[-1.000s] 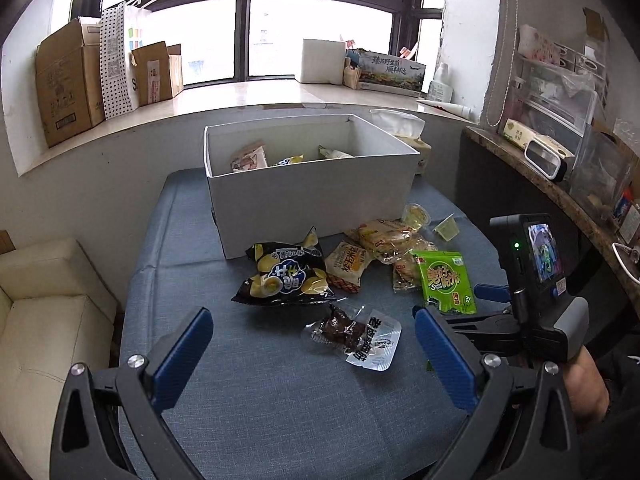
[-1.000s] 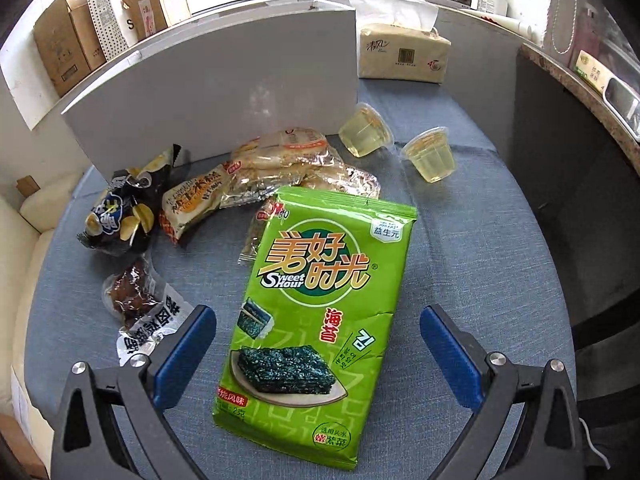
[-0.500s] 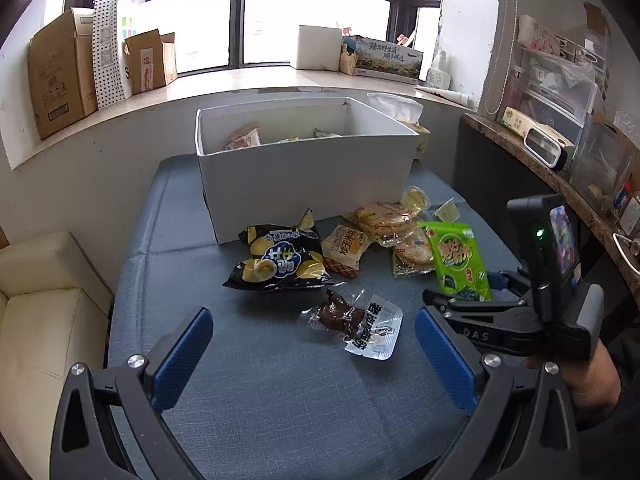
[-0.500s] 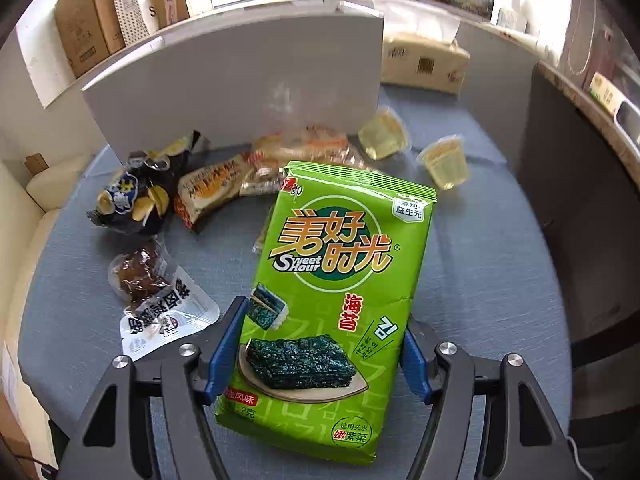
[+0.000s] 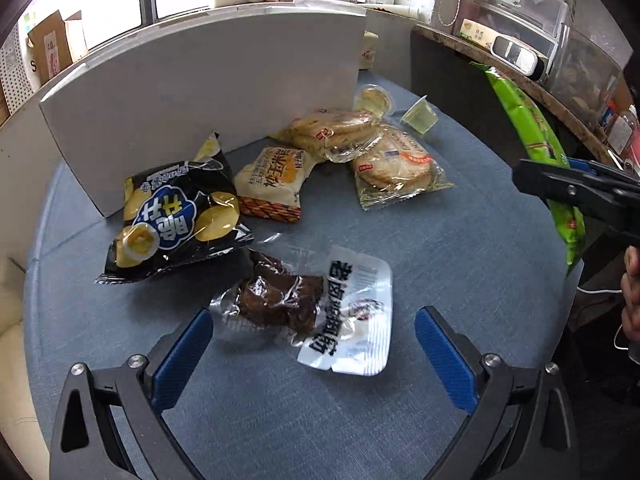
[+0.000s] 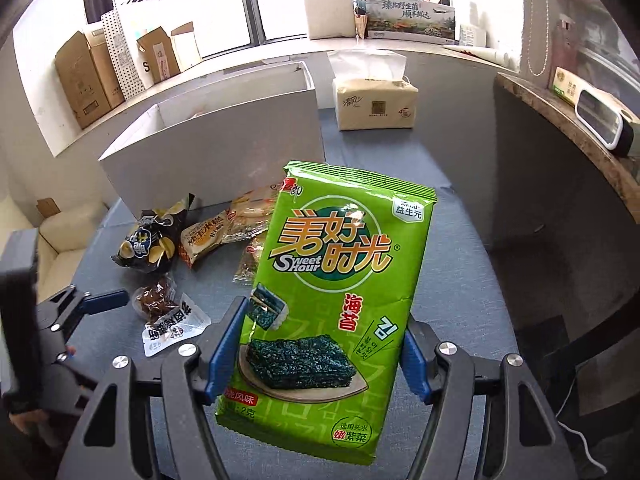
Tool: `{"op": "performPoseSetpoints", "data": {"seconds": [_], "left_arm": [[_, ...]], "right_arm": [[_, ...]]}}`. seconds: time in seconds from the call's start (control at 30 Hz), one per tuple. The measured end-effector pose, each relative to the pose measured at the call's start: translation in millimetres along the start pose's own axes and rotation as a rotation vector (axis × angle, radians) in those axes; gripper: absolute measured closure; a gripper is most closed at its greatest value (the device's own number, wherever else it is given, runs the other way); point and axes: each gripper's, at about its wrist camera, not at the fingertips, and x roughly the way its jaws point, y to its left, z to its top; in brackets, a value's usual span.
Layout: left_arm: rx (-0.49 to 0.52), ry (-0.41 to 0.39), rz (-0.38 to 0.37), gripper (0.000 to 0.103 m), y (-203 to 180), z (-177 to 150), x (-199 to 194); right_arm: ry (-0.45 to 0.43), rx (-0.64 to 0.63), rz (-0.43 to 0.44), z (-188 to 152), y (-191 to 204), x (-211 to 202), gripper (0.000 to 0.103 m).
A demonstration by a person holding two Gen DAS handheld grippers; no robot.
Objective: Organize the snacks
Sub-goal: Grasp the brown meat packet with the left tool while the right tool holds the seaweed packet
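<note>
Daylight from blown-out windows [image 6: 180, 4] behind, soft shadows on table [image 5: 460, 240], glare on foil wrappers, sharp centre, heavy fisheye bending plus dark vignette at corners, slight blur at edges.

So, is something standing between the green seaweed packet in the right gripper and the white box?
Nothing visible blocks it. The green seaweed packet, held in the right gripper, is off the table; the white box is open-topped, other snacks lying low before it.
</note>
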Motion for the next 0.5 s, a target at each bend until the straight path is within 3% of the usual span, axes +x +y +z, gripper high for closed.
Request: {"op": "performPoseSetpoints", "data": {"seconds": [0.23,0.5], "left_arm": [[0.033,0.0,-0.022,0.002,5.3,4.9,9.6],[0.05,-0.047,-0.025,0.02,6.7,-2.2,-10.3]], "right_arm": [[0.009,-0.007,0.019,-3.0,0.4,4.8,0.031],[0.005,-0.009,0.021,-3.8,2.1,3.9,0.03]]}}
